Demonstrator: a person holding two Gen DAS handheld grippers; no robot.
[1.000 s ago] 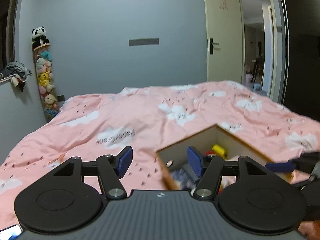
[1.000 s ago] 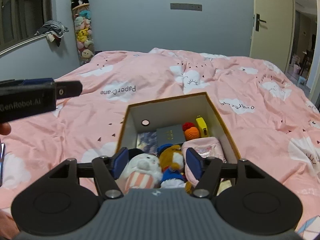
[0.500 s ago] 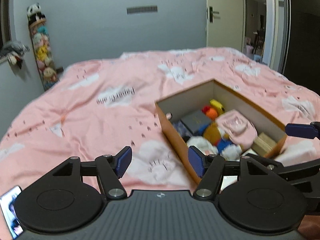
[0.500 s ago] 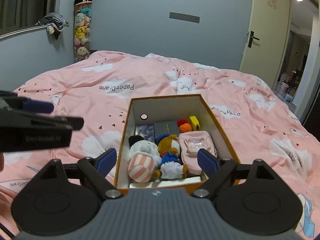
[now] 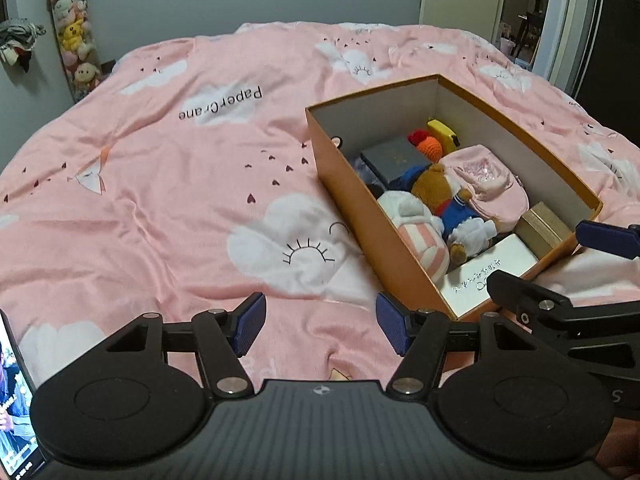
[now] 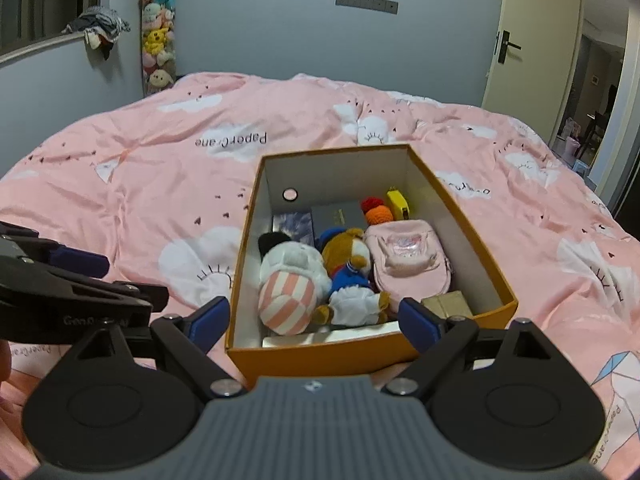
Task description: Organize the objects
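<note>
On the pink bedspread [image 6: 168,184] an open orange box [image 6: 476,248] is set, and the task's things are all gathered inside it: a striped white plush [image 6: 286,280], a brown bear in blue [image 6: 348,260], a pink pouch [image 6: 406,260], a dark case [image 6: 338,214], a knitted orange ball [image 6: 378,214], a yellow item [image 6: 398,200], a tan block [image 6: 446,304] and a white card [image 5: 486,276] along the near wall. They are packed closely, the soft toys side by side in the middle and the flat pieces toward the ends, presumably so that everything fits below the rim. No loose thing is seen on the cover around the box.

Both tools are held low at the near end of the box. The right gripper [image 6: 314,316] is spread wide, nothing between its blue pads, and is aimed along the box's length. The left gripper [image 5: 320,328] is likewise wide and empty, pointed at the bedspread just beside the box's left wall.

Such a scene would suit either things waiting to be taken out and sorted or things already packed away; which it is cannot be settled. A hanging rack of soft toys [image 6: 158,36] is seen against the far wall.
</note>
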